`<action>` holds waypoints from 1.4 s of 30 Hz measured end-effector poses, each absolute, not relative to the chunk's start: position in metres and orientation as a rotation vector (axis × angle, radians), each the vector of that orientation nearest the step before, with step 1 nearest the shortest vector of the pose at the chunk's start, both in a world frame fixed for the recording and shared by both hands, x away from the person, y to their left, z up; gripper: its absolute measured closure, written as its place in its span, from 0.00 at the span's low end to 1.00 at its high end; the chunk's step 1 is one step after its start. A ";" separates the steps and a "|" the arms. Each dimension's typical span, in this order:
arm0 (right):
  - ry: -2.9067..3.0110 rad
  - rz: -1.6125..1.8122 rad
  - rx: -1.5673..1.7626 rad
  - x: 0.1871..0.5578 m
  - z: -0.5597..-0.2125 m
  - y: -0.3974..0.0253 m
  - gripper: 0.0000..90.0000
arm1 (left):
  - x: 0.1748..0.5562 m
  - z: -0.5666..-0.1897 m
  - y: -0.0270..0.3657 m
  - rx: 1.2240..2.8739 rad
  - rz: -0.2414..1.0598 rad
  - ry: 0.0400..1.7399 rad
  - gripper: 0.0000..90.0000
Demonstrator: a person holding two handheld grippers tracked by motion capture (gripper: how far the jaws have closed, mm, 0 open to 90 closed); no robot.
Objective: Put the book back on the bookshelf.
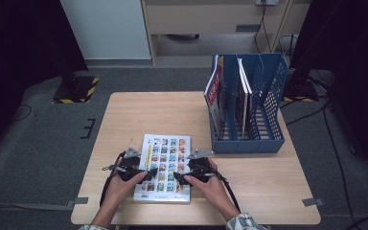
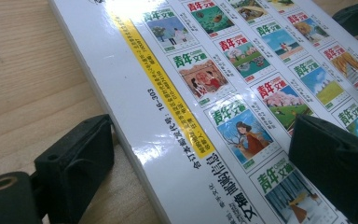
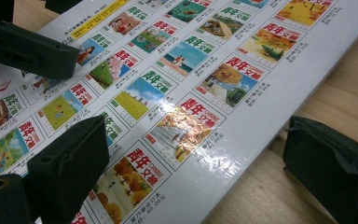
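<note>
My left gripper (image 1: 146, 175) and right gripper (image 1: 178, 178), jaws spread, straddle the magazine's (image 1: 165, 165) opposite edges (nothing gripped) to lift it evenly.

Blue file rack (image 1: 268, 129) with magazines (image 1: 214, 93) on table (image 1: 148, 115)

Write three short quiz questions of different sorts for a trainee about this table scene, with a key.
1. True or false: the magazine lies flat on the wooden table.
2. Multiple choice: where does the blue file rack stand? A) at the table's far right; B) at its near left; C) on the floor.
3. Fill in: each jaw pair of the left gripper and the right gripper straddles one side ____ of the magazine.

Key
1. True; it lies flat, cover up.
2. A; it holds upright magazines.
3. Edge; in each gripper view one jaw is over the cover and the other over the wood, with the jaws open.
</note>
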State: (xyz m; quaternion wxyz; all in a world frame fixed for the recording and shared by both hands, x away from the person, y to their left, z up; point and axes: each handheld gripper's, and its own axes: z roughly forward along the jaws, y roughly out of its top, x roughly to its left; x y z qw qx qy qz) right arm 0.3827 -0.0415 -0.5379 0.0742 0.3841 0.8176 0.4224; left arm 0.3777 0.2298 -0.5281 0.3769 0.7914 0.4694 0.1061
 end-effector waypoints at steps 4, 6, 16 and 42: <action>2.455 1.269 1.154 0.383 -0.538 -0.042 0.08 | 0.375 -0.522 0.229 2.010 0.289 1.223 0.15; 2.452 1.267 1.154 0.383 -0.538 -0.041 0.08 | 0.373 -0.518 0.229 1.985 0.288 1.224 0.15; 2.450 1.268 1.161 0.382 -0.538 -0.041 0.08 | 0.364 -0.499 0.240 1.918 0.270 1.171 0.35; 2.454 1.270 1.158 0.381 -0.538 -0.042 0.08 | 0.380 -0.496 0.223 1.988 0.290 1.093 0.83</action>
